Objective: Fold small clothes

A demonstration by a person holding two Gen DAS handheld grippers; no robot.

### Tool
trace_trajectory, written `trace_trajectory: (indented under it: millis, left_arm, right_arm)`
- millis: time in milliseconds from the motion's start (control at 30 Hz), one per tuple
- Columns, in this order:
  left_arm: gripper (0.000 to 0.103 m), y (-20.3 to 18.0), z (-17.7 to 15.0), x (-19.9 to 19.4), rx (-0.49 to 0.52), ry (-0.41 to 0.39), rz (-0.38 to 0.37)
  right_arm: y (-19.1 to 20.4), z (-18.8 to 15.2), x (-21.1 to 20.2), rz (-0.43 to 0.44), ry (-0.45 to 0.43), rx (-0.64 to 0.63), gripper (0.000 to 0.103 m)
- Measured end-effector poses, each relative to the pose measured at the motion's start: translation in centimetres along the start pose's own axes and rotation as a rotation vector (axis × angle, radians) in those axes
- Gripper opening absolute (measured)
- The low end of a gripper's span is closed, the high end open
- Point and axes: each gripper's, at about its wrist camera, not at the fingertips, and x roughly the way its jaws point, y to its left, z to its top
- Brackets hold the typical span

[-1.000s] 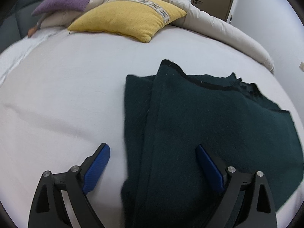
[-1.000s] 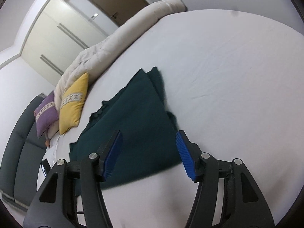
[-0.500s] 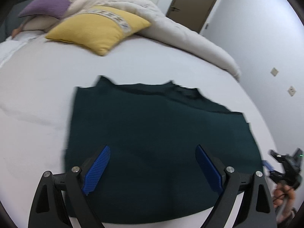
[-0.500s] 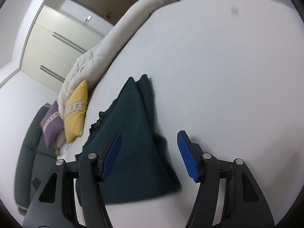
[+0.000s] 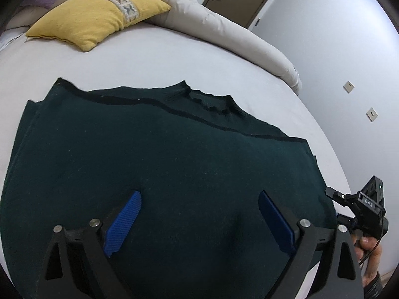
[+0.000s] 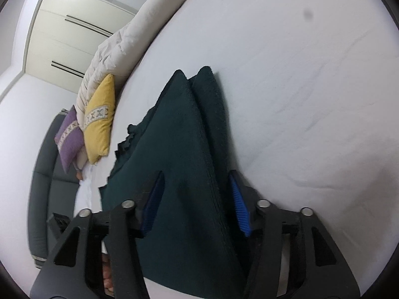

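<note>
Bedroom, white-sheeted bed: a yellow square cushion and a rolled cream duvet lie toward the upper left of my left wrist view. The folded dark green knit garment fills the centre, flat on the sheet. My left hand-held gripper stands wide open above it, gripping nothing. My right hand-held gripper has just been closing, its blue pads straddling the garment's folded edge, not visibly pressing it.
</note>
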Motion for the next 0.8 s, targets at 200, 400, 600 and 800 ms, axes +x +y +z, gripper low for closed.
trace_trajectory:
  millis: [200, 400, 600, 800]
  left_arm:
    - [0.096, 0.6, 0.0, 0.8, 0.004, 0.033, -0.017]
    - [0.096, 1.3, 0.1, 0.6, -0.026, 0.032, -0.056]
    - [0.095, 2.5, 0.3, 0.0, -0.078, 0.024, -0.126]
    - [0.092, 5.8, 0.8, -2.5, -0.242, -0.025, -0.243]
  right_arm:
    - [-0.4, -0.7, 0.6, -0.034, 0.004, 0.031, 0.017]
    - [1.8, -1.2, 0.5, -0.131, -0.034, -0.008, 0.012]
    - [10.3, -2.0, 0.4, -0.323, -0.094, -0.212, 0.012]
    - [24.2, -8.5, 5.5, -0.273, -0.022, -0.589, 0.011]
